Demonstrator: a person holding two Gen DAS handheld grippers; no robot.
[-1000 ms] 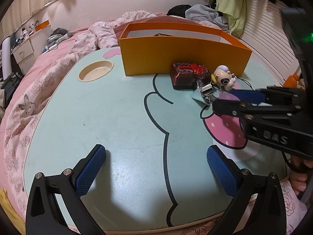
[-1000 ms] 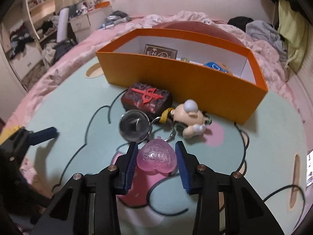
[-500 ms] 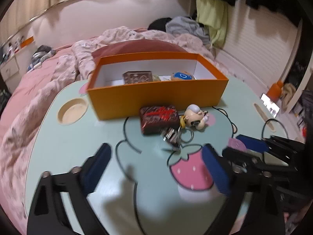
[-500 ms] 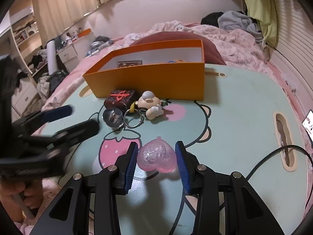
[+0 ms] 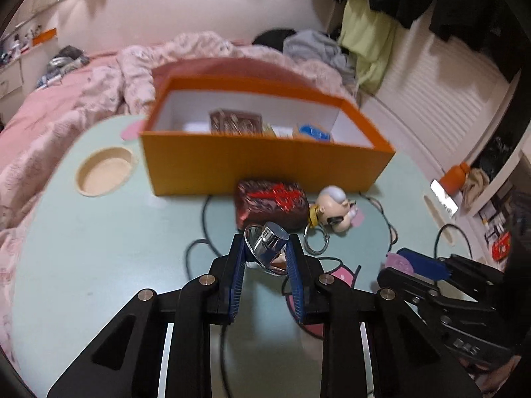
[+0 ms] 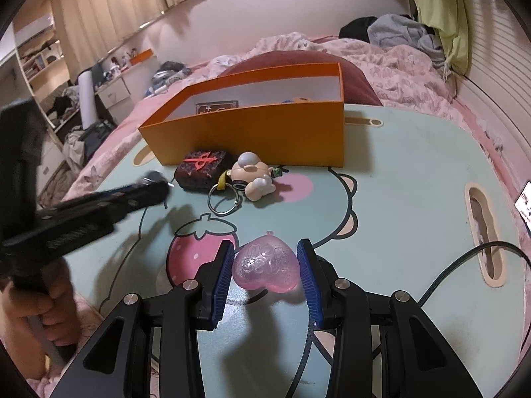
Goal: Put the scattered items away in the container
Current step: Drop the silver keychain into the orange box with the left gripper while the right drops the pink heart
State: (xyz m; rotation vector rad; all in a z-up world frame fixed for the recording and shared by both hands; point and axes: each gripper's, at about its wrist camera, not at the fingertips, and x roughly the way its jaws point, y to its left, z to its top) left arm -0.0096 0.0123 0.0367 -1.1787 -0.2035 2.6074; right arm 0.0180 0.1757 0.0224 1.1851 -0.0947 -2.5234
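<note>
My left gripper is shut on a shiny chrome top-shaped piece, held just above the table in front of the dark red block. Beside the block lies a small figurine keychain with its metal ring. Behind both stands the orange box. My right gripper is shut on a translucent pink heart, over the strawberry print and well short of the box. In the right wrist view the left gripper reaches in from the left, near the block and figurine.
Inside the box sit a dark card pack and a blue item. The table has a round cup recess and a slot with a black cable. Pink bedding surrounds it. A hand grips the left tool.
My left gripper went from wide open to shut on the chrome piece and raised it slightly. The right gripper pulled back from the cluster with the heart, then held still.
</note>
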